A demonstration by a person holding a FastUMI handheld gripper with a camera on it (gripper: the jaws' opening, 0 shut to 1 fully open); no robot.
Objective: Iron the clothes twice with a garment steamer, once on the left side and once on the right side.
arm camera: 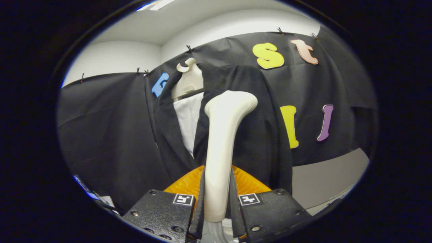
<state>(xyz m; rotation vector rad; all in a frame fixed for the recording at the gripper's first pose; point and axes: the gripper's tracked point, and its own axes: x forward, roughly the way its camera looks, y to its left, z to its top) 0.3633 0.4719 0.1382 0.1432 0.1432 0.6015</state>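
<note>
My gripper (217, 202) is shut on the handle of a cream-white garment steamer (221, 145), which stands upright between the fingers. Its head (233, 103) sits high against the right front panel of a black jacket (256, 128) hanging on a cream hanger (189, 79). A white shirt (189, 118) shows in the jacket's opening, left of the steamer head. The jacket's left panel (168, 135) hangs beside the steamer handle.
An orange ribbed object (246, 184) lies low behind the fingers, under the jacket's hem. A grey surface (324, 182) stretches to the right below the booth's black cloth wall (108, 135). White room walls rise above the cloth.
</note>
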